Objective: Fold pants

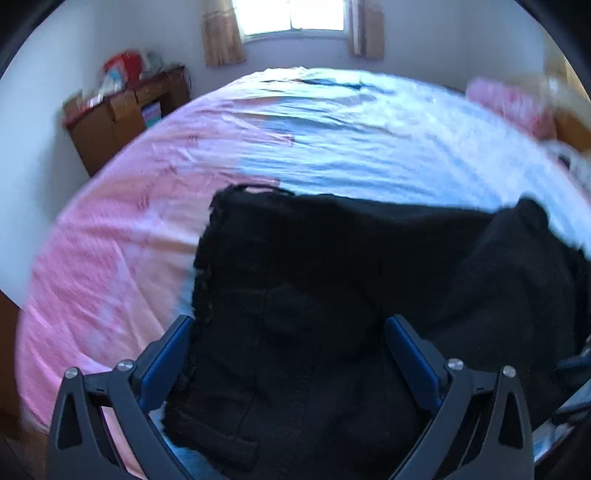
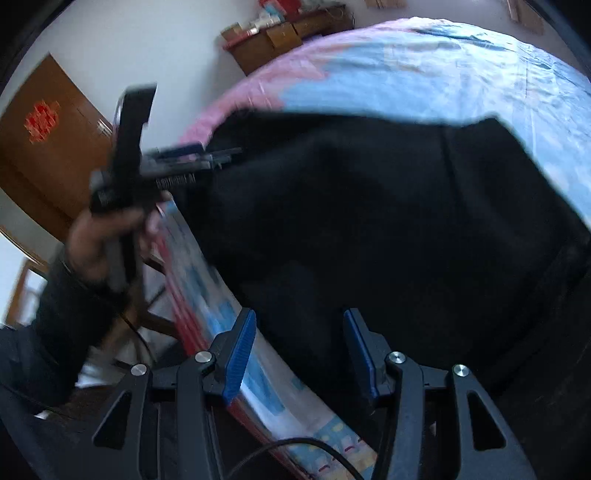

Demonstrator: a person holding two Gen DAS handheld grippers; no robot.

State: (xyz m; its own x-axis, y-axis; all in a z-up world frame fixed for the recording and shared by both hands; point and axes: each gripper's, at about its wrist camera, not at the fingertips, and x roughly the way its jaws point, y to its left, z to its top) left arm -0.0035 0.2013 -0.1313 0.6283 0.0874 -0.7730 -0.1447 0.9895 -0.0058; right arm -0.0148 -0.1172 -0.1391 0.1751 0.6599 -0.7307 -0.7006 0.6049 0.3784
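Black pants (image 1: 332, 266) lie bunched on the pink and blue bedsheet (image 1: 332, 129), near the bed's front edge. My left gripper (image 1: 290, 328) hovers over their left part, jaws wide apart, and nothing is pinched between the blue pads (image 1: 166, 362). In the right wrist view the pants (image 2: 369, 203) fill the middle. My right gripper (image 2: 301, 332) stands open above their near edge, with dark cloth showing in the gap and neither pad pressing on it. The left gripper (image 2: 225, 155) shows there from the side, held by a hand (image 2: 96, 240), its tips at the pants' left end.
A wooden cabinet (image 1: 118, 114) with boxes and clutter stands against the far left wall, and a curtained window (image 1: 291, 18) is behind the bed. Pink bedding (image 1: 513, 107) lies at the far right. A brown door (image 2: 44, 147) and the mattress side (image 2: 229, 314) show at left.
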